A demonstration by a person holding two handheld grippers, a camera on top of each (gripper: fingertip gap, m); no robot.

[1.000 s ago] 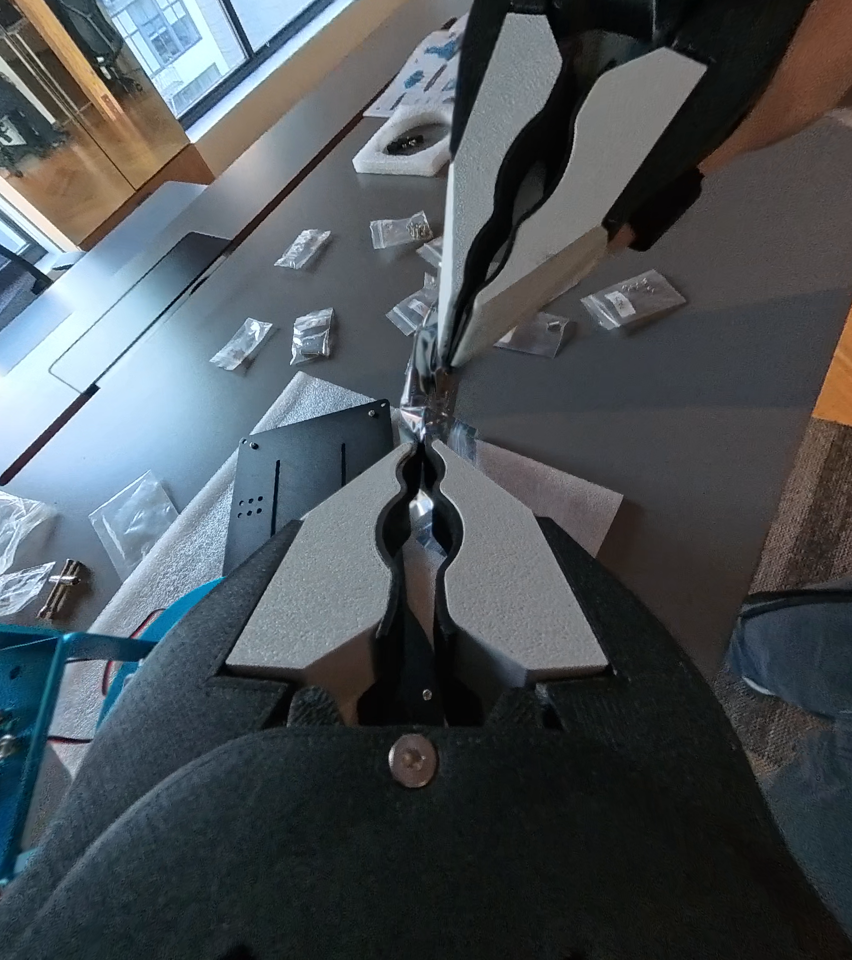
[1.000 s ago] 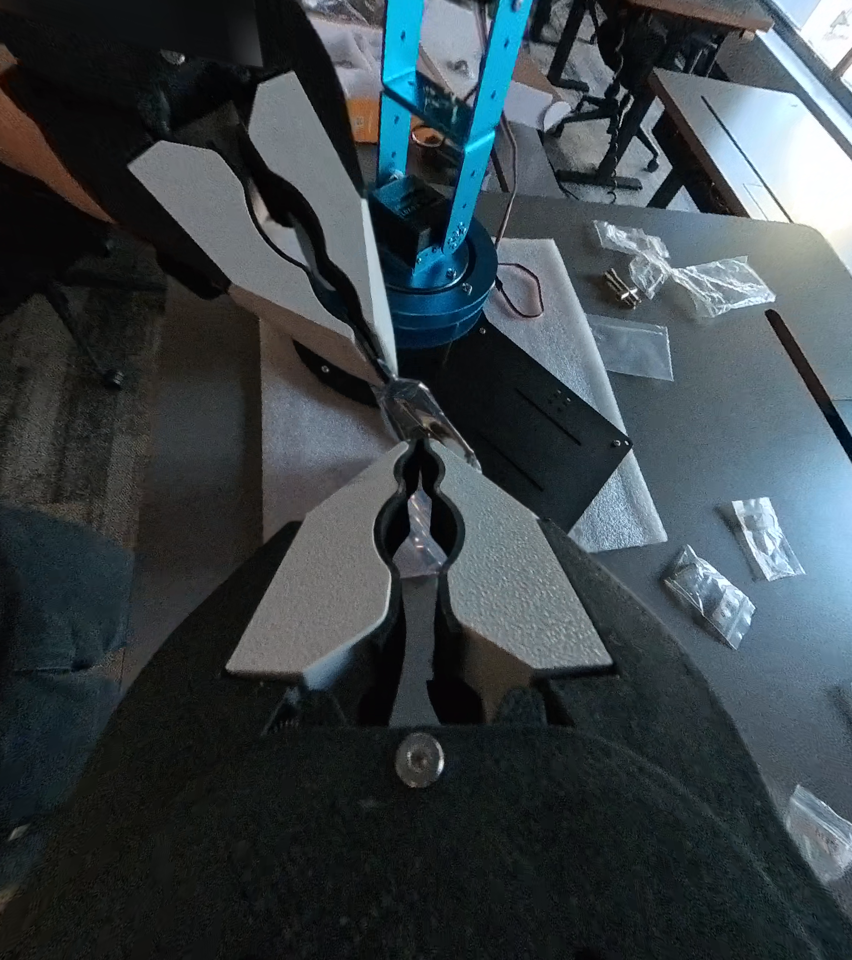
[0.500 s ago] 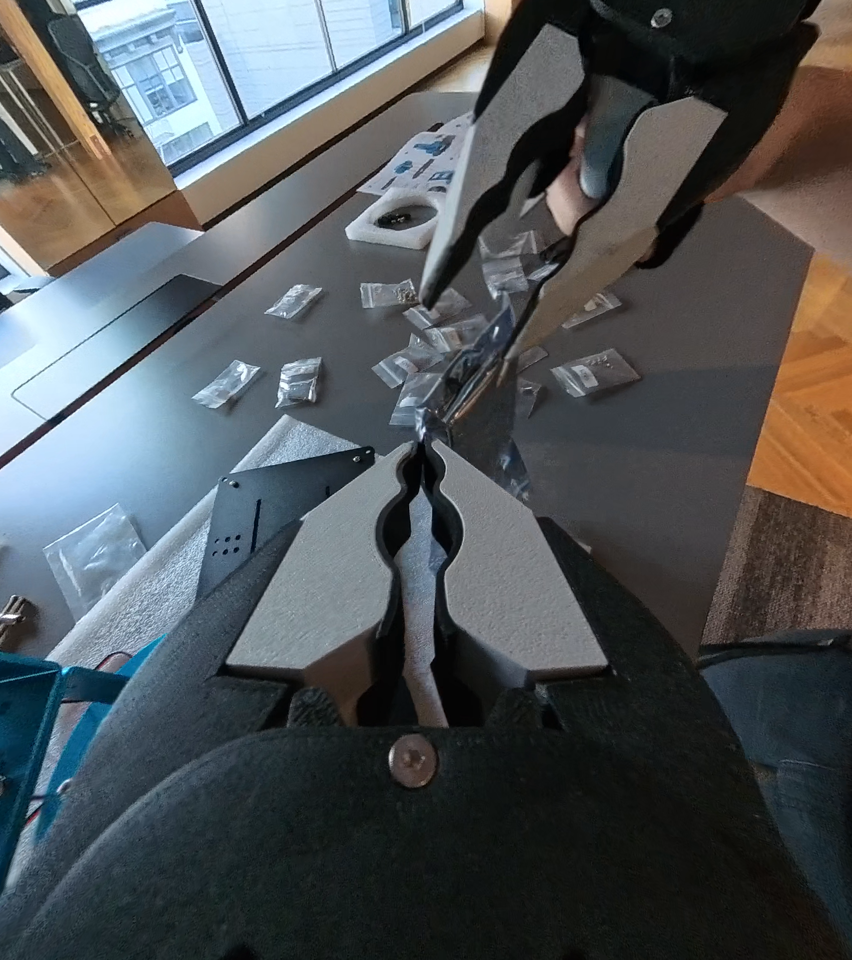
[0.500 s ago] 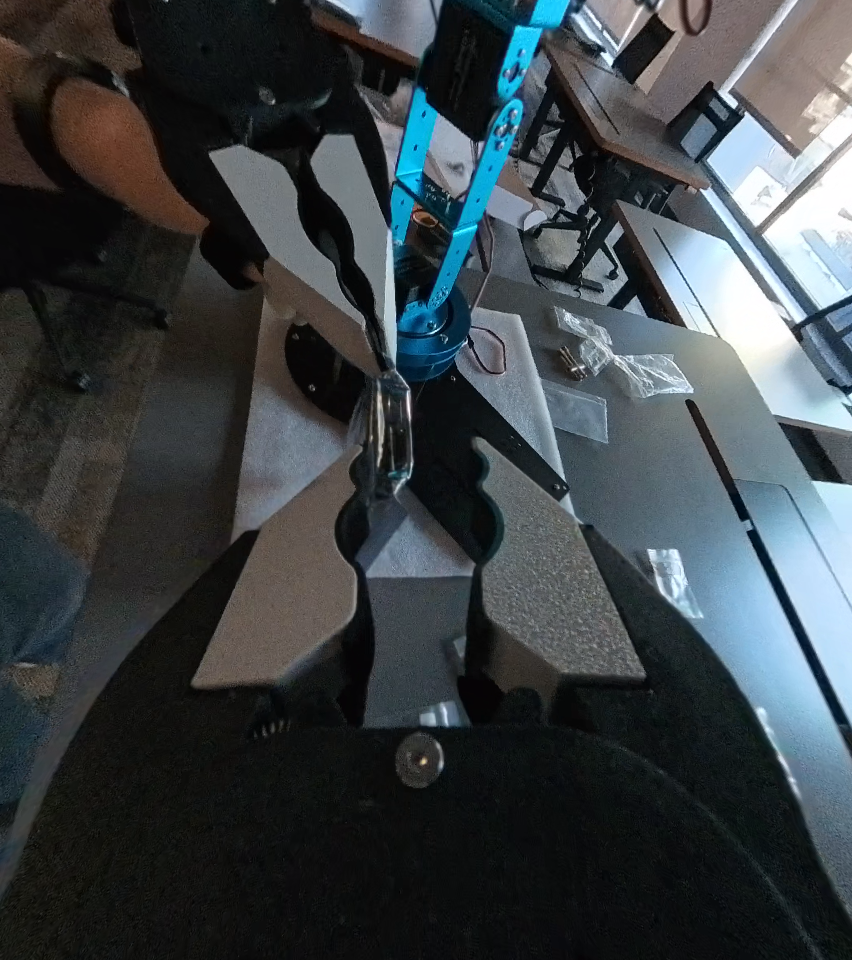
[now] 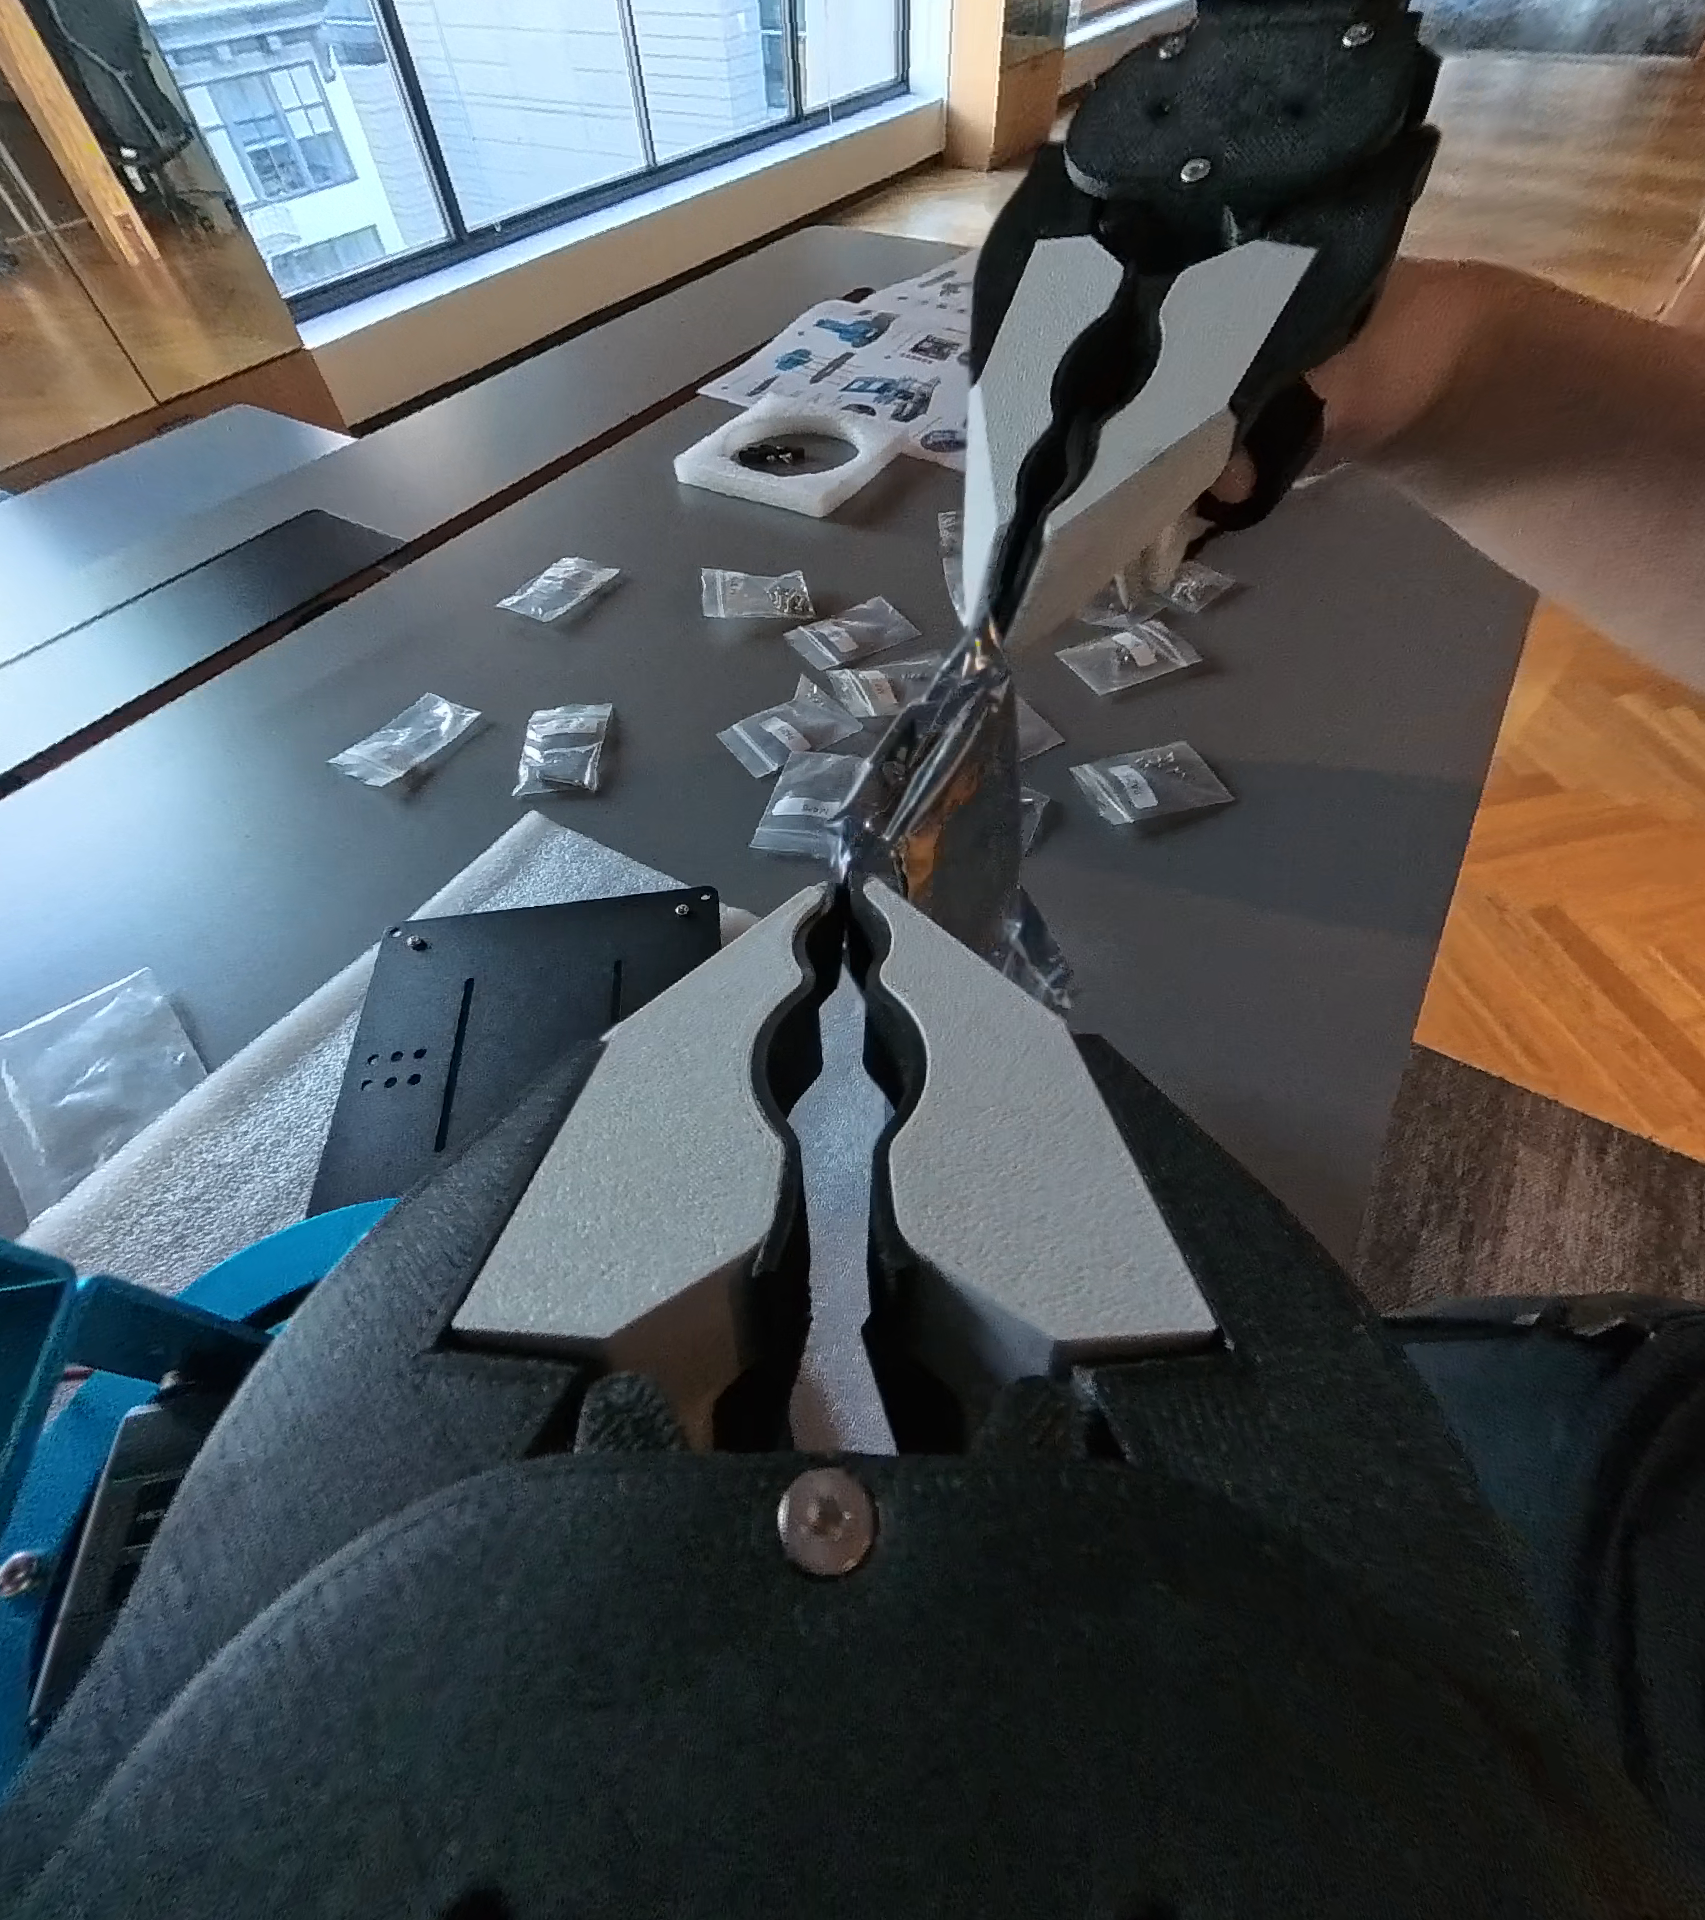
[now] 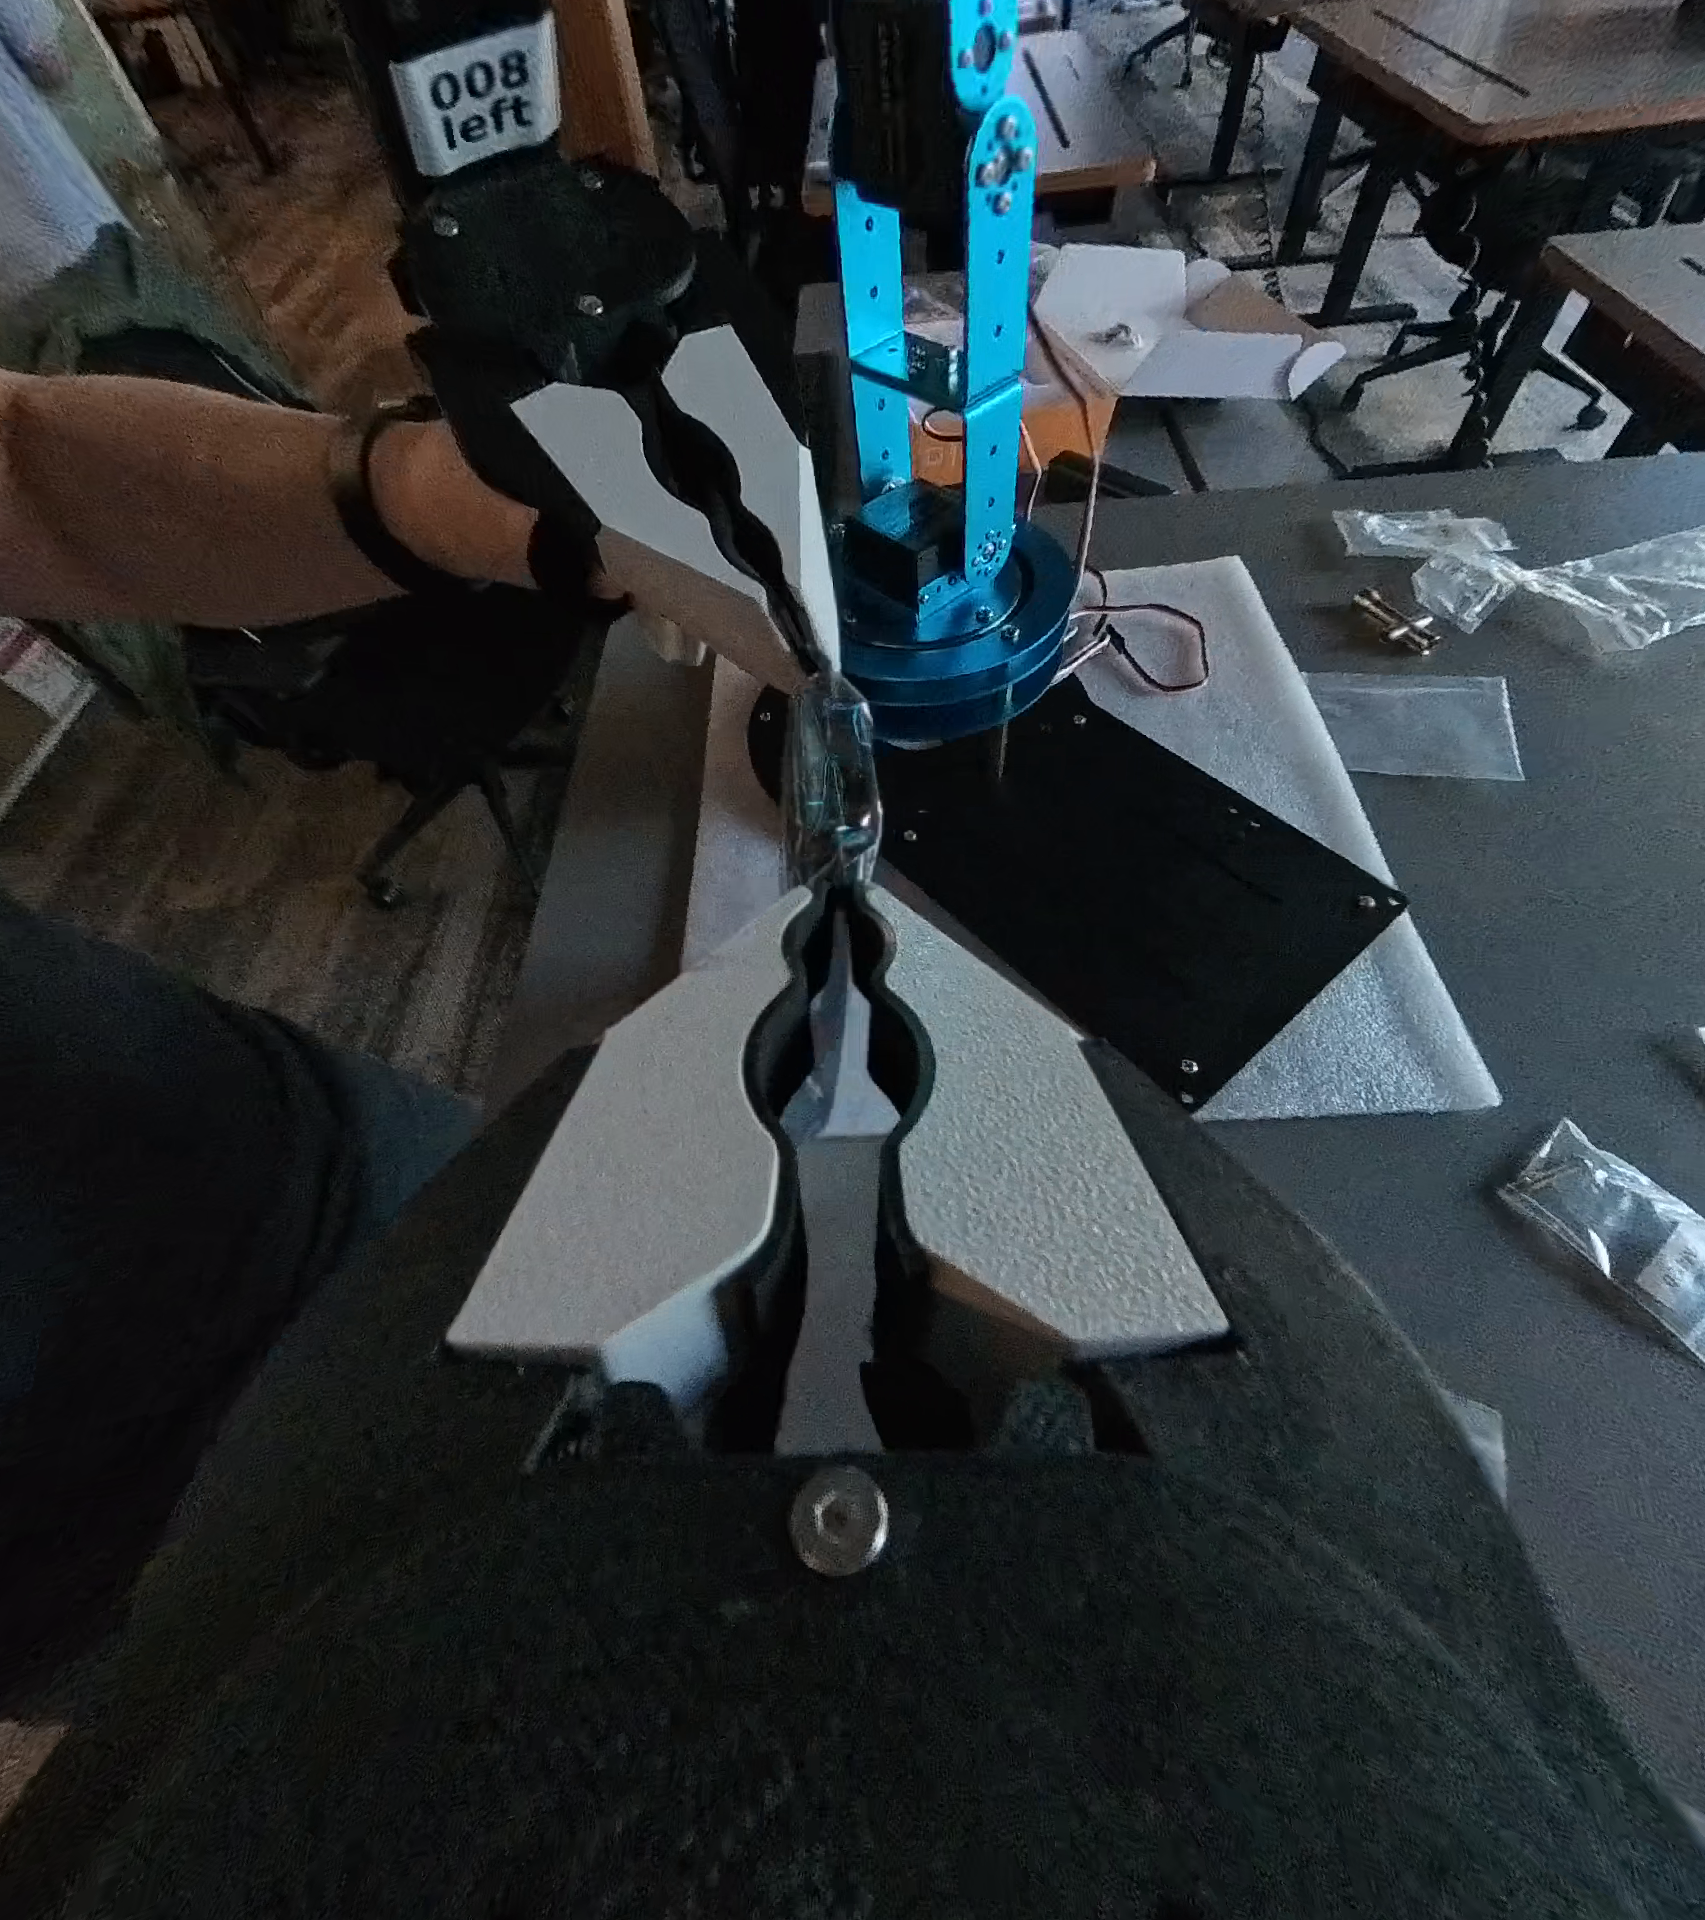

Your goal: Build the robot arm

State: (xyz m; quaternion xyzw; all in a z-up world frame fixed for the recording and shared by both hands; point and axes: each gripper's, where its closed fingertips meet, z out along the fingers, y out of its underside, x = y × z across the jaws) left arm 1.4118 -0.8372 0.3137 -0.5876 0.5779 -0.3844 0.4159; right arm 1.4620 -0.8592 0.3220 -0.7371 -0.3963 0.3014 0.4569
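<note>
Since half a second ago our right gripper point(image 6: 843, 899) has closed again: its fingers, then spread wide, now pinch the near end of the clear plastic bag point(image 6: 830, 790). Our left gripper point(image 5: 846, 902) was clamped on the bag's other end then and is clamped on it now. We hold the bag point(image 5: 936, 764) stretched in the air between the two sets of tips, above the dark grey table point(image 5: 1243, 935), twisted and creased along its length. Contents too small and glare-covered to identify.

From the left wrist view, our right gripper point(image 5: 991, 623) comes in from above, tips down on the bag's upper end. Below the bag lie many small clear parts bags point(image 5: 1149, 779) scattered on the table, with a white foam block point(image 5: 786, 468) and printed sheets point(image 5: 858, 353) beyond.

From the right wrist view, our left gripper point(image 6: 817, 665) sits just in front of the blue metal arm assembly point(image 6: 952, 582), which stands on a black plate point(image 6: 1139, 883) over white foam sheet point(image 6: 1347, 1039).
</note>
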